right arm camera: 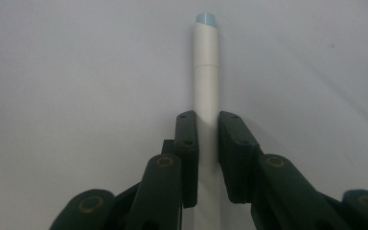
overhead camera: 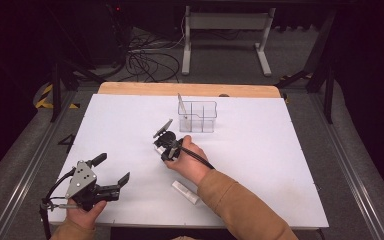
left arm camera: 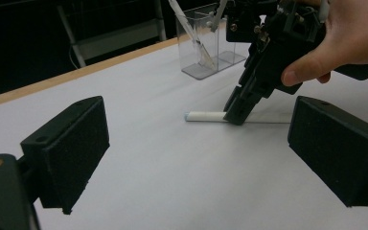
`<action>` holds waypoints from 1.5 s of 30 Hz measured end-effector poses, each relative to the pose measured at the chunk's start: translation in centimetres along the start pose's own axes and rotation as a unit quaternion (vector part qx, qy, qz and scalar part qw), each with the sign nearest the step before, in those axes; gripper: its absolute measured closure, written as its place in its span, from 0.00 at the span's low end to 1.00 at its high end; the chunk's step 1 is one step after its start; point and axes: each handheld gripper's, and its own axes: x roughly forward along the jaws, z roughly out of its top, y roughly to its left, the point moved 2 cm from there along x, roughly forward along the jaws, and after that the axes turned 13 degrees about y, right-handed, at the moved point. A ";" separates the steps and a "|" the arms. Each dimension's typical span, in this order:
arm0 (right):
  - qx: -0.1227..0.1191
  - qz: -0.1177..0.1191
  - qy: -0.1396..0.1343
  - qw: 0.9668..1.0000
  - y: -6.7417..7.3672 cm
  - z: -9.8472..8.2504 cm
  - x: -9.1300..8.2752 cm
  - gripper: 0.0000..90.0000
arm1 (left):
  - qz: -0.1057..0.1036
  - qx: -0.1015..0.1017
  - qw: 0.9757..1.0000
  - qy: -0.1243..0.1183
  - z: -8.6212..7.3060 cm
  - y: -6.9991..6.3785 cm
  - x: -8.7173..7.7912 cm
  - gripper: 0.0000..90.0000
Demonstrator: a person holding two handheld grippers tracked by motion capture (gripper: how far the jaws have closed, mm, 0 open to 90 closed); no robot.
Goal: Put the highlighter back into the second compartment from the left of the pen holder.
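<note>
Two grippers: one in each hand, over a white table (overhead camera: 260,165).
Right gripper (left arm camera: 235,116): tilted down to the table, fingers closed on a white tube (right arm camera: 206,72); a hand (left arm camera: 350,38) grips its body.
Right fingers (right arm camera: 187,143): one on each side of the tube, pads pressing its sides, tips at the table surface.
Tube: lying flat on the table, its pale blue end pointing away from the right fingers; most of its length sticks out past the tips. In the left gripper view it reaches leftward from the right fingers (left arm camera: 242,108), white end free (left arm camera: 203,116).
Left gripper (overhead camera: 114,170): held low near the table's near left corner, fingers spread wide with nothing between them.
Left fingers (left arm camera: 72,143): well apart from the tube, which lies ahead of them and between their lines.
Bin (overhead camera: 198,116): clear, with compartments, beyond the right fingers and near them; a thin stick (overhead camera: 181,105) leans in its left compartment.
Second tube (overhead camera: 185,192): white, flat on the table, behind the right fingers, just beside the right forearm's sleeve (overhead camera: 240,205).
</note>
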 end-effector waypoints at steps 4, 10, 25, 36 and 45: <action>-0.002 0.000 0.000 1.000 0.0 0.0 0.0 0.88 | 0.000 0.000 1.000 0.000 0.0 0.0 0.0 0.08; -0.003 0.000 -0.001 1.000 -0.1 0.0 -0.2 0.88 | 0.001 -0.001 1.000 -0.001 0.0 0.1 0.0 0.08; -0.020 0.009 -0.053 0.998 0.0 -0.7 -3.0 0.88 | 0.000 0.000 1.000 0.000 0.0 0.0 0.0 0.08; -0.039 0.011 -0.063 0.997 0.3 -0.9 -3.8 0.88 | 0.001 -0.001 1.000 0.000 0.0 0.0 0.0 0.08; -0.052 0.028 -0.111 0.992 0.0 -1.5 -5.7 0.88 | 0.001 0.000 1.000 0.000 0.0 0.0 0.0 0.08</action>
